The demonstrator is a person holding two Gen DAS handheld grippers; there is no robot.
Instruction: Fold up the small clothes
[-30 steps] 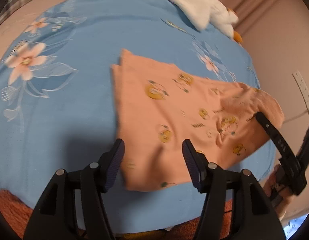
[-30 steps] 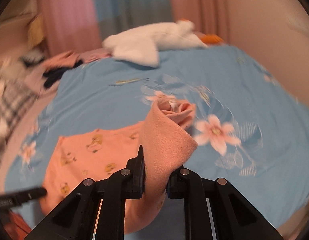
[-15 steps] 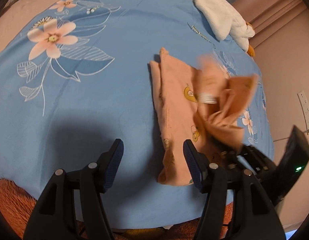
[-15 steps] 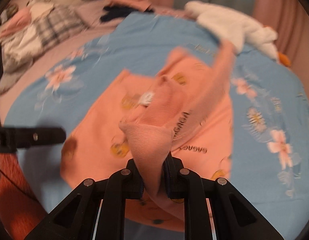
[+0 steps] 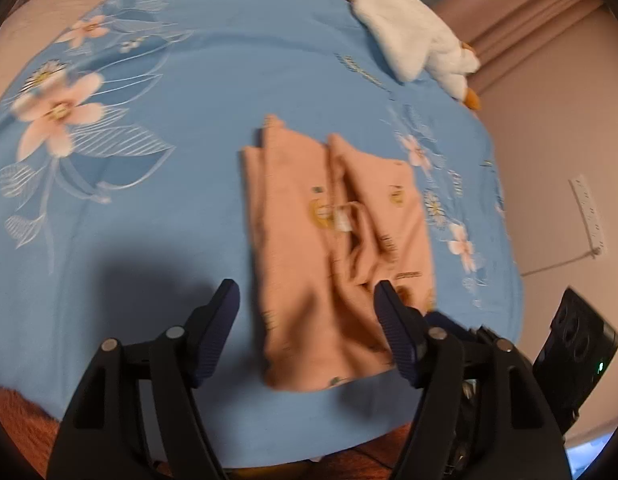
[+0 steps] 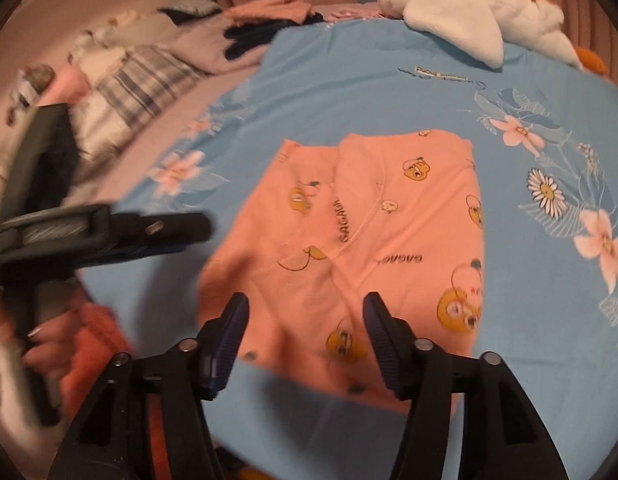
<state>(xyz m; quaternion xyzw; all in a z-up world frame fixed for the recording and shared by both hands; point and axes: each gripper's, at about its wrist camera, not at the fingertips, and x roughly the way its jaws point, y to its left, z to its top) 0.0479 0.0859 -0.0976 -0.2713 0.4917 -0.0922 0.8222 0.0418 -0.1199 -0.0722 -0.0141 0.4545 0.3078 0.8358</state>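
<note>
While the peach garment (image 5: 337,248) lies folded on the blue floral sheet (image 5: 157,208) of the bed, near its near edge, both grippers hang just above its near end. The left gripper (image 5: 307,332) has just been spreading its jaws and they stand released, with cloth seen between them but not pressed. The right gripper (image 6: 305,340) has also just let its jaws widen; they are released, the garment's near hem below them. Left of the garment the sheet is bare and open out to the big pink flower (image 5: 57,112); to the right only a narrow strip remains before the bed's edge. At the far edge lies a white plush toy (image 6: 465,20).
</note>
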